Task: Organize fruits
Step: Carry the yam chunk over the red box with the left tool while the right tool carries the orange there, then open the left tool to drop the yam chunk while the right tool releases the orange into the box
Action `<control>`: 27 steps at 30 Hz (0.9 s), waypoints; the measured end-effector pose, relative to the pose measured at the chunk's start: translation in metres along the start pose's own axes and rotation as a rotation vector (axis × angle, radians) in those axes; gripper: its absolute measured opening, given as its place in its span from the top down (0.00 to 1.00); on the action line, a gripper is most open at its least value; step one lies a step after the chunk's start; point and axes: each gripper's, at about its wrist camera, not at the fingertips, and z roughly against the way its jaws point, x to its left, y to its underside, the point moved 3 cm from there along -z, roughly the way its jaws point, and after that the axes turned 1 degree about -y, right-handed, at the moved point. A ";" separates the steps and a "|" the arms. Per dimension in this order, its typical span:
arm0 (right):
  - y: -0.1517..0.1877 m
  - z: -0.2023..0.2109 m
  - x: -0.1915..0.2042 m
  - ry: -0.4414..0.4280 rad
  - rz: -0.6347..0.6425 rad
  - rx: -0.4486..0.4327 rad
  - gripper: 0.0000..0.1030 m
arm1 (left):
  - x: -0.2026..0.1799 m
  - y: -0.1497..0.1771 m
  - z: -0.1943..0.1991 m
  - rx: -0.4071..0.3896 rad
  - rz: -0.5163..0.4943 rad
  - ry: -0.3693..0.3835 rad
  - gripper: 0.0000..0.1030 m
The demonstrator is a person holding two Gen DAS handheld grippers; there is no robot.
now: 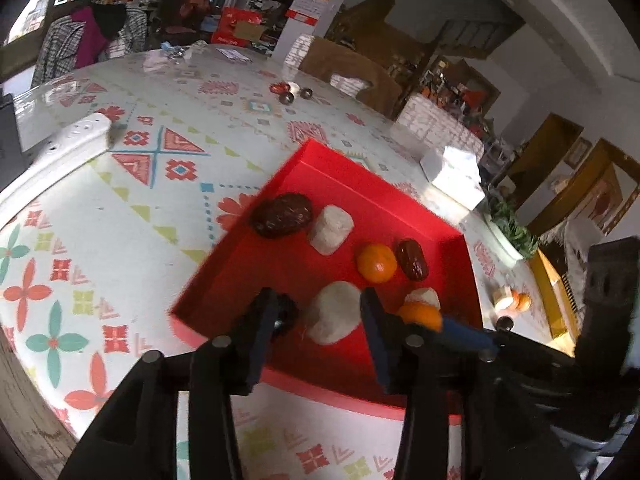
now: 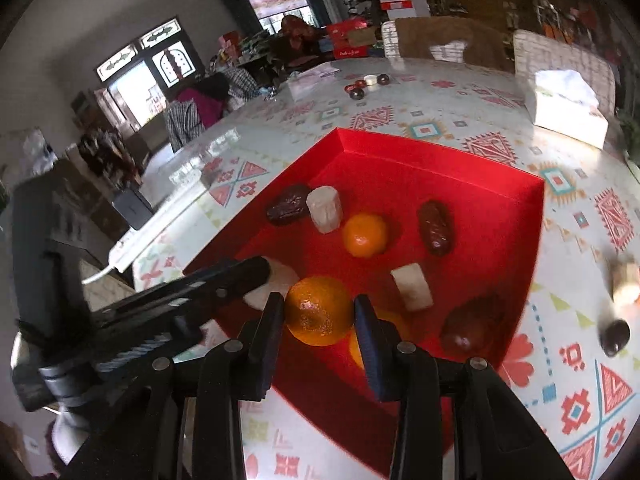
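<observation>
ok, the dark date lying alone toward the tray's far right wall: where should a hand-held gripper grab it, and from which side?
Grip the date across its narrow middle, coming from above. It lies flat and elongated, so the short axis fits between the fingers. The tangerine to its left and the white chunk in front are both apart from it, so both long flanks look free.

A lived-in home dining room, crowded with belongings.

The bench (image 1: 120,184) wears a patterned tablecloth and carries a tissue box (image 2: 568,108) and a white power strip (image 1: 60,152). Wooden chairs (image 1: 352,68) stand at its far edge; beyond are arched patterned windows (image 2: 160,60), cluttered shelves (image 1: 452,88) and red gift boxes (image 1: 236,26).
</observation>
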 end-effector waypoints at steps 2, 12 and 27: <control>-0.002 -0.007 0.002 0.022 0.018 0.002 0.61 | 0.006 -0.001 0.006 -0.014 0.021 0.002 0.48; -0.004 0.004 0.005 0.039 0.021 -0.059 0.57 | 0.002 -0.003 0.030 -0.072 0.010 -0.005 0.38; 0.034 0.087 -0.033 0.106 -0.115 -0.256 0.42 | -0.073 0.010 0.073 -0.291 -0.246 -0.224 0.07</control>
